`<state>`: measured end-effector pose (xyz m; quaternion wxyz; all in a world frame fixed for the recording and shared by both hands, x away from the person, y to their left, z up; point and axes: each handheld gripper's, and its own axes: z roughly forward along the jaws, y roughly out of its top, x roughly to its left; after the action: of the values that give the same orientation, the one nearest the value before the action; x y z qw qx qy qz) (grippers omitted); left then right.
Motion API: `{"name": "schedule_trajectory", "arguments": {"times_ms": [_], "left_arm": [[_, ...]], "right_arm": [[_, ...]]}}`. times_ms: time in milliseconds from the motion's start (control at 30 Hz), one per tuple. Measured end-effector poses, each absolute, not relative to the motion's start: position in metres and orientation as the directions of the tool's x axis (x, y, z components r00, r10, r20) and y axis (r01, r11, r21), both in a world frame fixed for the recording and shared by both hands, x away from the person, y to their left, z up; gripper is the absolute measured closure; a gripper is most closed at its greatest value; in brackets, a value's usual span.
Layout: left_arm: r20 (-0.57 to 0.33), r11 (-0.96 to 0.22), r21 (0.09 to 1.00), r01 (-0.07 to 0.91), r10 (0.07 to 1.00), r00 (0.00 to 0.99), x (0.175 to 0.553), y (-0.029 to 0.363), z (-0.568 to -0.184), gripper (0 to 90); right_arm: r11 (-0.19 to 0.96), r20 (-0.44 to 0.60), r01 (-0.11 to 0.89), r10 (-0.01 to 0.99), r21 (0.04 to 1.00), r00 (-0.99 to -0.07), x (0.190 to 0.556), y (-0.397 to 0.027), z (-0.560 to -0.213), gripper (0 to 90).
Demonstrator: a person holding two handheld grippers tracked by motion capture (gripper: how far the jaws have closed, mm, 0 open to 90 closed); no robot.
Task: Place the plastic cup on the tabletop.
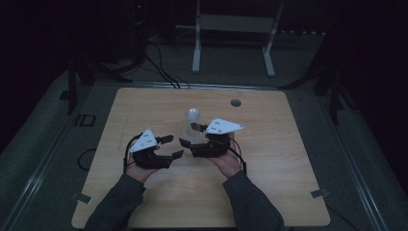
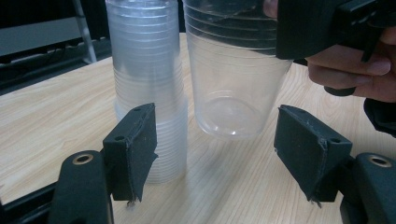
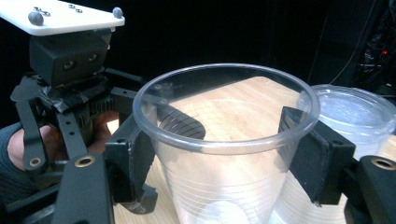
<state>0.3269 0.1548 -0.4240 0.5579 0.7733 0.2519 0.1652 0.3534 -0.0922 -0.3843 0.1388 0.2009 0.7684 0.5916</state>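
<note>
Right gripper view, cup [image 3: 224, 154] between right tongs [image 3: 224, 158]

My right tongs [image 3: 219, 158] clasp a clear plastic cup [image 3: 224, 186] just under its rim, one black pad pressed on each side, so the cup fills the middle of the frame. At the right edge, just behind it, stands a stack of clear cups [image 3: 359, 116] on the wooden desk [image 3: 233, 100]. In the upper left my left tongs [image 3: 140, 93] show, white plate on top.

Wooden table [image 1: 144, 103], white metal frame [image 1: 234, 24] behind.
</note>
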Motion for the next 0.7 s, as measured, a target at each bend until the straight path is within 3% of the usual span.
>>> {"name": "schedule_trajectory", "arguments": {"times_ms": [700], "left_arm": [[-0.03, -0.25, 0.945, 0.213, 0.58, 0.814, 0.328, 0.157, -0.426, 30.1]], "right_arm": [[0.218, 0.014, 0.149, 0.52, 0.964, -0.854, 0.353, -0.116, -0.386, 29.3]]}}
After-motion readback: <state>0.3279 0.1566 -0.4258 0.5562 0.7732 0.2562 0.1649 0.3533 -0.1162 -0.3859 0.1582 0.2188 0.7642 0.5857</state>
